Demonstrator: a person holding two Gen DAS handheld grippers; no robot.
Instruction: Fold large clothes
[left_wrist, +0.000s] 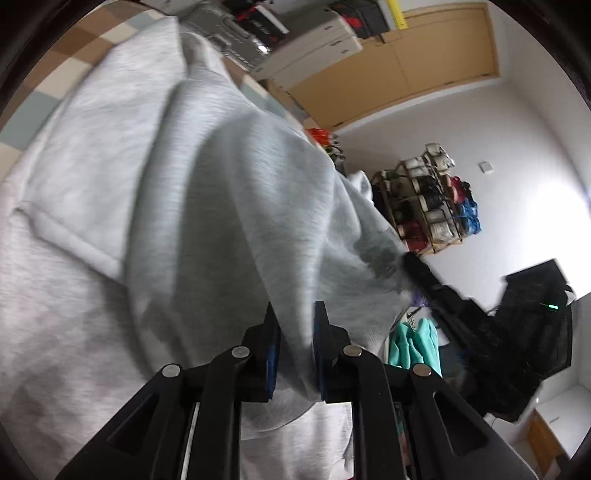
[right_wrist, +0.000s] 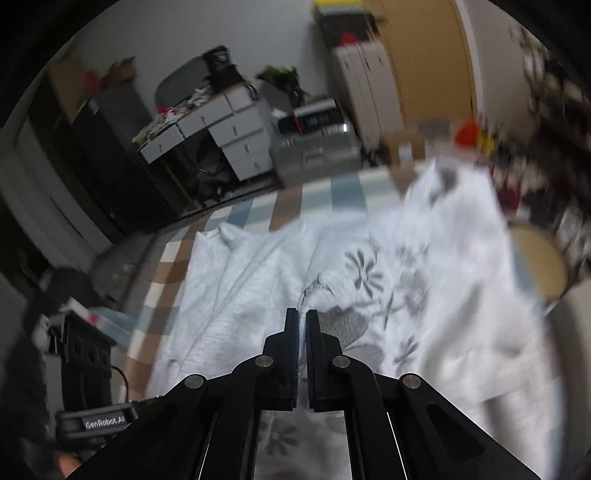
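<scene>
Pinching a thick fold of the grey garment (left_wrist: 207, 192) between its blue pads, the left gripper (left_wrist: 295, 332) is narrowed onto the cloth — apparently so that the edge can be lifted and carried over for a fold. The garment is draped up from the checked bedcover (left_wrist: 55, 74), bunched in ridges. The right gripper (right_wrist: 302, 325) is tilted downward over the same pale, flower-printed cloth (right_wrist: 362, 280), jaws drawn nearly together; a thin pale sliver seems caught between them, though blur prevents certainty.
</scene>
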